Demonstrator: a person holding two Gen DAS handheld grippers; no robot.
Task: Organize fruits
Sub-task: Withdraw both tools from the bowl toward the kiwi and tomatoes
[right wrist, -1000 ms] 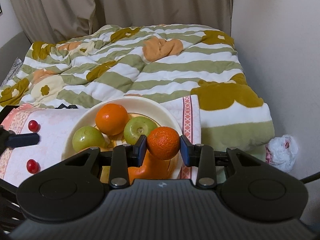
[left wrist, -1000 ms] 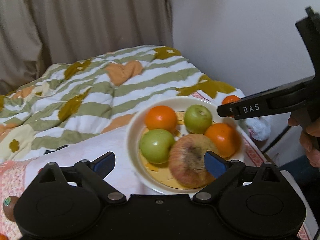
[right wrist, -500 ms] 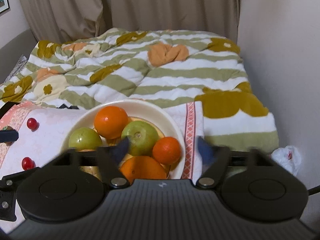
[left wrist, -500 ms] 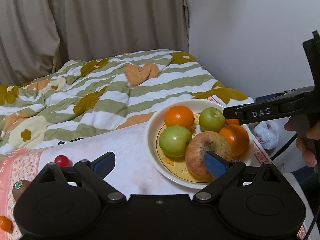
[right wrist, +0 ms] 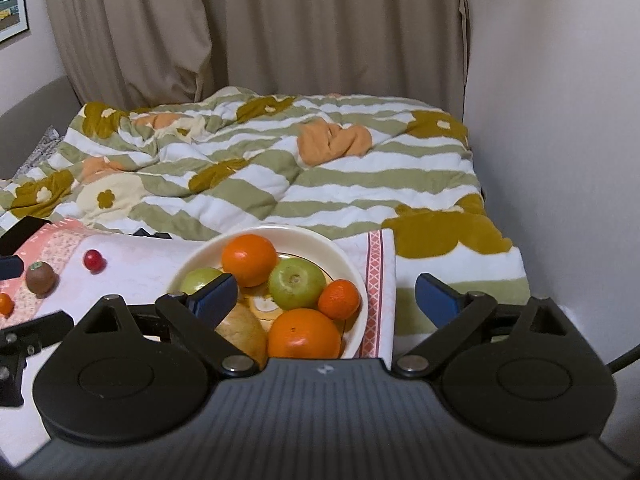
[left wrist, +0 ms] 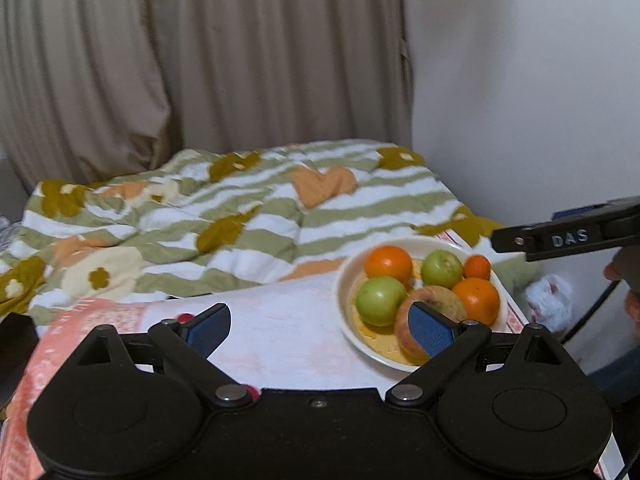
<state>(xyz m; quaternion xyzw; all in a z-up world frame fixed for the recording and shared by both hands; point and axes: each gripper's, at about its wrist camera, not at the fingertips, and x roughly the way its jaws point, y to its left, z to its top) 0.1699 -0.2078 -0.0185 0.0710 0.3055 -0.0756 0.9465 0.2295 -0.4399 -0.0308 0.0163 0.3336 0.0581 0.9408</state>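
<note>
A cream plate point(right wrist: 352, 264) on the pink-and-white cloth holds two oranges point(right wrist: 249, 260), two green apples point(right wrist: 296, 283), a small mandarin point(right wrist: 339, 299) and a brownish apple point(right wrist: 242, 332). My right gripper point(right wrist: 326, 298) hangs open just above the plate's near side with nothing between its blue pads. In the left wrist view the same plate point(left wrist: 344, 300) lies at the right, and my left gripper point(left wrist: 320, 328) stands open and empty over the cloth to its left. The right gripper point(left wrist: 560, 236) reaches in from the right edge there.
Loose on the cloth at the left are a red cherry-sized fruit point(right wrist: 94, 260), a kiwi point(right wrist: 40, 278) and a tiny orange fruit point(right wrist: 5, 304). A striped flowered blanket point(right wrist: 280, 176) covers the bed behind; curtains and a wall stand beyond. A white bag point(left wrist: 548, 300) lies low at the right.
The right gripper opened and let the small mandarin go; it now lies on the plate. Both grippers have drawn back and risen, so the plate looks smaller.
</note>
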